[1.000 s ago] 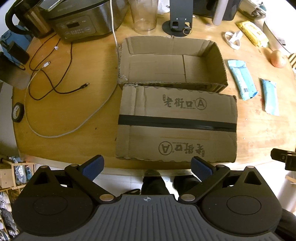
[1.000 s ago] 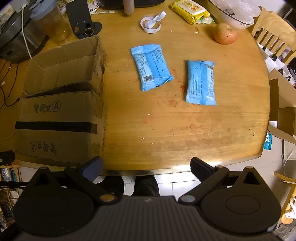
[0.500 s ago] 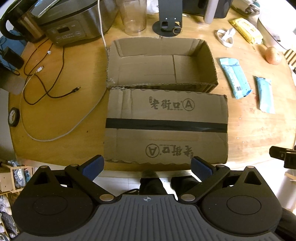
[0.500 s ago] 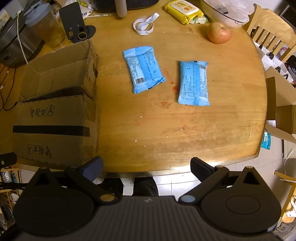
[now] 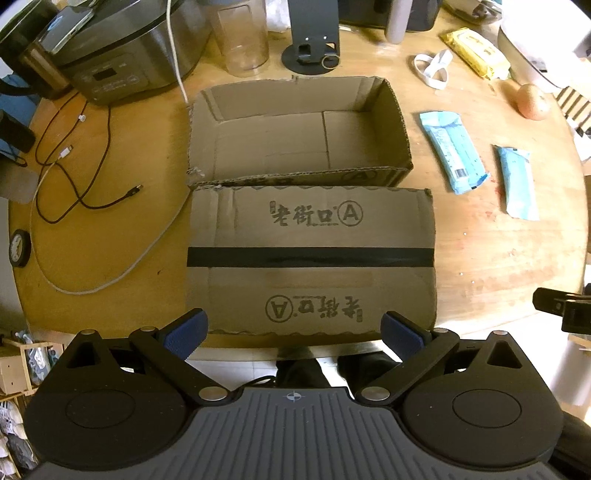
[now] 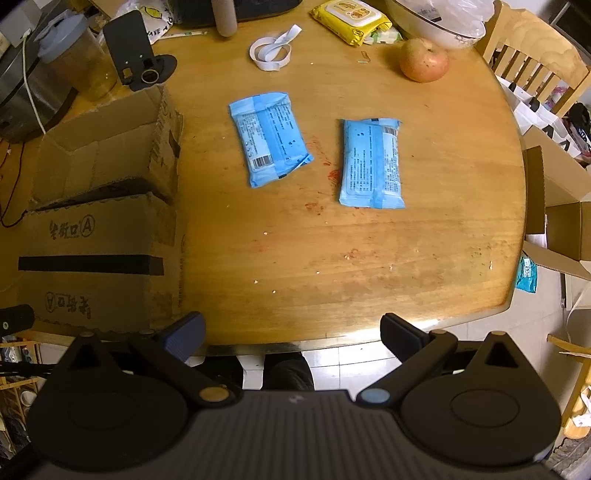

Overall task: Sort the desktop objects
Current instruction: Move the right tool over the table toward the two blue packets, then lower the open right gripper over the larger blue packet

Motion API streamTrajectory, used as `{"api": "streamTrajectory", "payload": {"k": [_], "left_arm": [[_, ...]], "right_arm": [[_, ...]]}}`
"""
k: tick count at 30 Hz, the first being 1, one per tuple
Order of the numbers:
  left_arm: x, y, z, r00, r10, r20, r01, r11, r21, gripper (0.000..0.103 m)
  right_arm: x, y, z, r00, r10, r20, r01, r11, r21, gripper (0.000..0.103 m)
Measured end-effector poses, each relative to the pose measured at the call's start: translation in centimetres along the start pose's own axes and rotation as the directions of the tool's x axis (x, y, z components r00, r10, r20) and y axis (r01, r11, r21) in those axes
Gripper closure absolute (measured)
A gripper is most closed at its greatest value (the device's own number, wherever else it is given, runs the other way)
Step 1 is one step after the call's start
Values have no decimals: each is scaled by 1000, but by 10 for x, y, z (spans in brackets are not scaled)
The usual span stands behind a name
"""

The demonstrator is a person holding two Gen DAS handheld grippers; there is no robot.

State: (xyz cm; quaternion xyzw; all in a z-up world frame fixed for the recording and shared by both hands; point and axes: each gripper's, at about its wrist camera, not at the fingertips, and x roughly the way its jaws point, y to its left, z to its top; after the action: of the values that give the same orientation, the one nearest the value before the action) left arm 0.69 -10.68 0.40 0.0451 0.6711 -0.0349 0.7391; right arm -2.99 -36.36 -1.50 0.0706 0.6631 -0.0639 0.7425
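Bare wooden table (image 6: 332,266) lies open near the two blue packets (image 6: 269,138) (image 6: 371,162), while to the left the open cardboard box (image 5: 295,129) and its flattened flap (image 5: 310,258) block passage, and an apple (image 6: 423,59) and bowl (image 6: 439,22) crowd the far right.

home dining table (image 6: 369,258), rice cooker (image 5: 122,55), apple (image 6: 424,60)

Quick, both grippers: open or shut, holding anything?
Left gripper: open, holding nothing, above the table's near edge by the cardboard box.
Right gripper: open, holding nothing, short of the two blue packets.
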Motion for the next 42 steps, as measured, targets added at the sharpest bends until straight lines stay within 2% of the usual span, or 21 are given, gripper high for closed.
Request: {"api": "streamTrajectory", "payload": {"k": [19,42], "left_arm": [[1,-23,4,1000,-8,0,8,999,48,0],[2,-61,11,1000,-29,-9,30,987,159,0]], "right_arm": [[2,-19,-4,999,-29,-16,30,998,50,0],[4,-40,-18,998,-52,-35,56,990,126,0]]}}
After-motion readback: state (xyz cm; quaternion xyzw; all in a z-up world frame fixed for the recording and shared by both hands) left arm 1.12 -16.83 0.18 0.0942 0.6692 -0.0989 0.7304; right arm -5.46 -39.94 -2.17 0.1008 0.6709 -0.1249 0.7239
